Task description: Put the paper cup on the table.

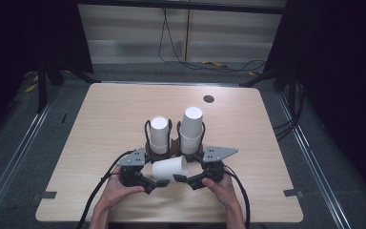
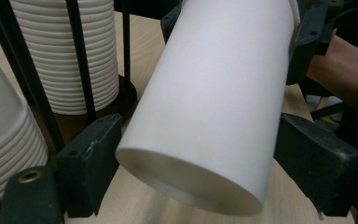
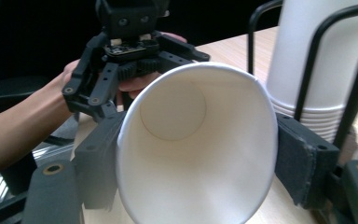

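Here the right tool (image 3: 193, 154) pinches a smooth white paper cup (image 1: 169, 168) oval, the left tool (image 2: 196, 172) spread.

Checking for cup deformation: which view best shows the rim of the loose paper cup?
Right gripper view: it looks straight into the paper cup, whose rim is squeezed oval between the right gripper pads. The left gripper view shows its base and side; the high view shows it small, lying sideways between both grippers.

Left hand-held gripper (image 1: 159, 183) jaws spread, right hand-held gripper (image 1: 180, 178) jaws clamped.
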Demonstrator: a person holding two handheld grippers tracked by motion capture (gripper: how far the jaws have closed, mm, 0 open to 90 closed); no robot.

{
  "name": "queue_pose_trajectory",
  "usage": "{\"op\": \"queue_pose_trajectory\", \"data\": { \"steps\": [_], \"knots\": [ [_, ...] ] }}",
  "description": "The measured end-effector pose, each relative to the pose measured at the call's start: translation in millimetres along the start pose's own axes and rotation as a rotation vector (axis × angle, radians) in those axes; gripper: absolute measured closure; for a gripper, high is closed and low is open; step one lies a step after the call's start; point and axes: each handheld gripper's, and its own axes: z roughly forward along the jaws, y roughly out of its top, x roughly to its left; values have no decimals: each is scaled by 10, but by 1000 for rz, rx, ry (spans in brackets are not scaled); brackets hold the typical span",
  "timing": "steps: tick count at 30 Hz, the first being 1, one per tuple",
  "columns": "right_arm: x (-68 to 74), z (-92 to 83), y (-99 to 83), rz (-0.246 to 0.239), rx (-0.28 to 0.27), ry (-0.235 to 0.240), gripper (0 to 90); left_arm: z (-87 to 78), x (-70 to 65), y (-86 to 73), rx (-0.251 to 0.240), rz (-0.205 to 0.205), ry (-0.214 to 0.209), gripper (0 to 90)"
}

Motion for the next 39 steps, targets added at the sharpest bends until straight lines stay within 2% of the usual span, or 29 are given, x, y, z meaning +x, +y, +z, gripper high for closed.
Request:
{"op": "queue_pose_trajectory", "data": {
  "steps": [2, 3, 6, 7, 10, 15, 18, 23, 25, 28, 32, 35, 37, 39],
  "knots": [
    [-19, -16, 3, 1, -2, -9, 249, -6, 2, -16, -18, 4, 30, 159],
    [-28, -27, 4, 3, -2, -19, 249, -14, 11, -20, -10, 3, 42, 157],
    [-52, -59, 4, 14, -6, -31, 249, -30, 5, -33, -20, -9, 56, 156],
    [-53, -69, 4, 19, -3, -37, 249, -41, -5, -41, -18, -3, 76, 156],
    [-57, -115, 5, 31, -5, -64, 249, -45, 1, -65, -26, -7, 99, 156],
    [-44, -181, 20, 35, -4, -88, 249, -88, 15, -121, -57, -32, 138, 156],
    [-42, -211, 26, 35, -2, -99, 249, -125, -5, -164, -73, -24, 179, 157],
    [-48, -232, 22, 38, 12, -118, 250, -170, -14, -226, -136, -39, 246, 157],
    [-45, -243, 21, 38, 19, -126, 250, -197, -15, -233, -133, -33, 283, 157],
    [-37, -266, 18, 40, 34, -146, 250, -212, 3, -241, -148, -68, 296, 157],
    [-5, -314, 18, 47, 52, -179, 250, -209, -22, -242, -144, -46, 328, 158],
    [27, -358, 12, 47, 60, -202, 250, -239, -39, -268, -199, -51, 366, 159],
    [30, -380, 4, 52, 64, -208, 250, -255, -64, -286, -233, -38, 387, 159],
    [19, -403, -4, 55, 70, -219, 249, -249, -87, -288, -229, -16, 394, 159]
  ]
}}
